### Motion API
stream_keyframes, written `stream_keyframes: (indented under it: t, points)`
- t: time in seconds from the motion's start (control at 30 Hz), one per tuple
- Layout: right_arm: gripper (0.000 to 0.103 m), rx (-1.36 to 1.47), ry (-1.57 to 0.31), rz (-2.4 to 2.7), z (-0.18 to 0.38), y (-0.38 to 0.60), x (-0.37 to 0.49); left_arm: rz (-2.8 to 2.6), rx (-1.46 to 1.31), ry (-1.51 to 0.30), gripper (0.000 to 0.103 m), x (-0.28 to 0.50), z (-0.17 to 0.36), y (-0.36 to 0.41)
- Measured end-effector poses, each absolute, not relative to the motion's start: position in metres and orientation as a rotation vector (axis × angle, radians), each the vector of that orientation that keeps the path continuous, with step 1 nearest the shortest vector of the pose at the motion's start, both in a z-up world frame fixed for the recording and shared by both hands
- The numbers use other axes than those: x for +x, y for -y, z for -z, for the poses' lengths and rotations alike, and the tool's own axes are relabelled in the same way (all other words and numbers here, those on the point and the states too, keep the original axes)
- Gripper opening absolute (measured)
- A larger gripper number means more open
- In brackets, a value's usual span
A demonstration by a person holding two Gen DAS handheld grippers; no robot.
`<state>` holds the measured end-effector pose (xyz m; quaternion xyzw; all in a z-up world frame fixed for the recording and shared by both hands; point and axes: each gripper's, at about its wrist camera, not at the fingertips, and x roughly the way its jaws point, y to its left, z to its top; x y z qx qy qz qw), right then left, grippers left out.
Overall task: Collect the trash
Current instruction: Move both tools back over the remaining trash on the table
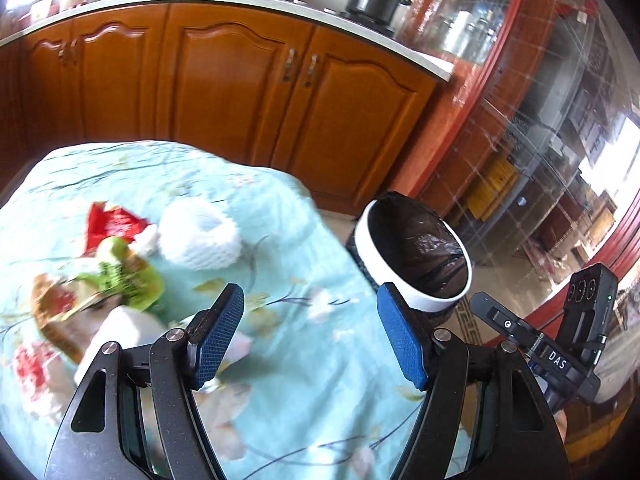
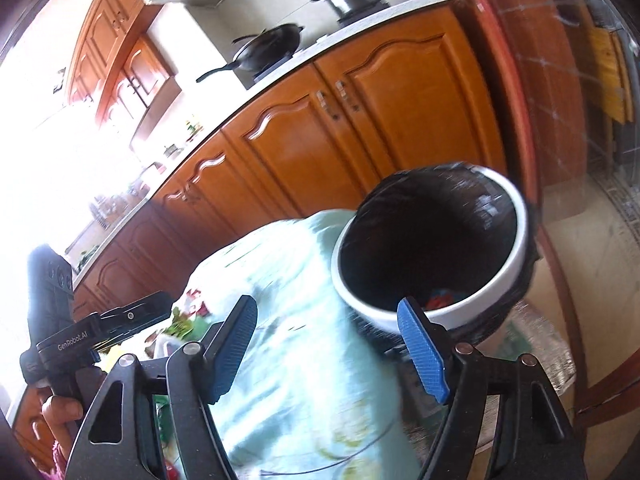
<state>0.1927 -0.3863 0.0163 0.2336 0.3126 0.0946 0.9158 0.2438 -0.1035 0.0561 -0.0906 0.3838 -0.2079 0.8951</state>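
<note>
Both the left gripper (image 1: 310, 336) and the right gripper (image 2: 328, 350) gape with empty fingers; the white-rimmed, black-lined round bin (image 1: 418, 256) waits at two o'clock of the desk's crumpled wrappers (image 1: 116, 264) for easy dropping.

Both wrist views tilt downward over the floral tablecloth (image 1: 288, 308) — left view nearer the table, right view close above the bin (image 2: 434, 248); both share the bin, cloth and wooden cabinets (image 1: 224, 92).
</note>
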Motion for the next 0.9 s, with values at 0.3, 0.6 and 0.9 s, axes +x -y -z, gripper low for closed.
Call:
stream_keyframes:
  t: [0.3,0.6,0.9]
  points:
    - [0.074,0.449,-0.68,-0.301,-0.012,0.329,0.194,0.31,-0.266,-0.77,0.07,0.216,-0.052,0.028]
    - [0.074,0.411,-0.718,-0.397,-0.007,0.276,0.195,0.227,-0.294,-0.765,0.07,0.196,-0.04,-0.02]
    - [0.074,0.392,-0.753,-0.453,-0.004,0.24,0.205,0.144,-0.319,-0.777,0.071,0.189,-0.024,-0.062]
